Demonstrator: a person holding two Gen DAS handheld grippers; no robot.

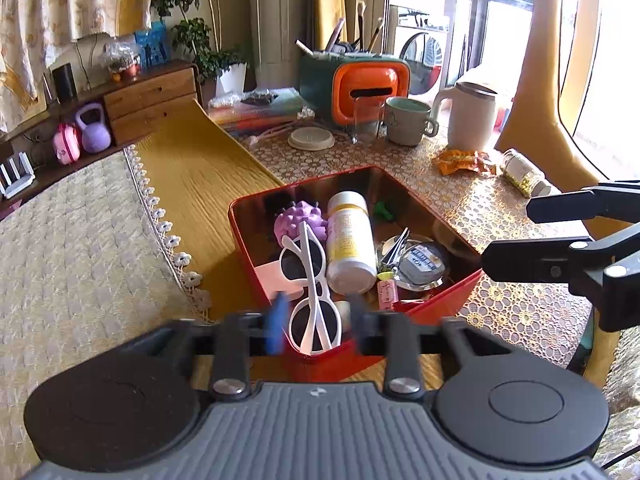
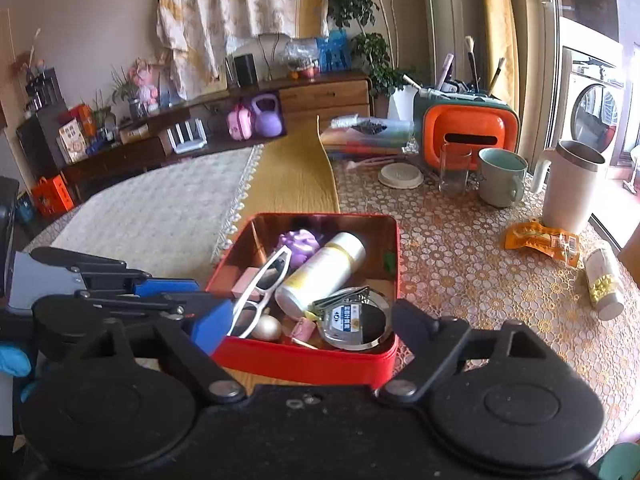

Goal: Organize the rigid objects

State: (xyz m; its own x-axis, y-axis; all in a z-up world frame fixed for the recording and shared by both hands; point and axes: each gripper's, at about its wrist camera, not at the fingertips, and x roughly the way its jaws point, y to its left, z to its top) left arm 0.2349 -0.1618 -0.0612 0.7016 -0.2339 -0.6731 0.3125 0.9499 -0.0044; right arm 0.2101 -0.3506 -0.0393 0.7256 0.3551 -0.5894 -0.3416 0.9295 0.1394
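Presently we find the left hand-held gripper (image 1: 316, 330) nearest the work: its blue-padded fingers stand spread either side of the near lens of the white sunglasses (image 1: 310, 284), at the near corner of the red tin (image 1: 256, 248). The fingers are motion-blurred in the left wrist view, and we cannot tell whether either pad touches the frame. Nothing appears to be pinched.

The sunglasses lie folded in the tin, leaning on its contents. Their long axis runs away from the left hand-held gripper, near lens toward it, far lens and temples toward the purple spiky toy (image 1: 300, 220). Just beside them, on their right, lies the white bottle (image 1: 350, 244), its axis roughly parallel. Right of the bottle sit a round mirror (image 1: 416, 264) and small metal tools.

The right hand-held gripper (image 2: 304, 340) is spread wide, holding nothing, on the tin's near side and facing the mirror end; its fingertips are not clearly shown.

In our judgement the left is the nearer to the sunglasses, and any closing would fall across the near lens, square to the long axis.

Beyond the tin, on the lace-covered bench (image 1: 460, 192), stand a green mug (image 1: 408, 120), a white jug (image 1: 470, 116) and an orange tissue box (image 1: 368, 88).
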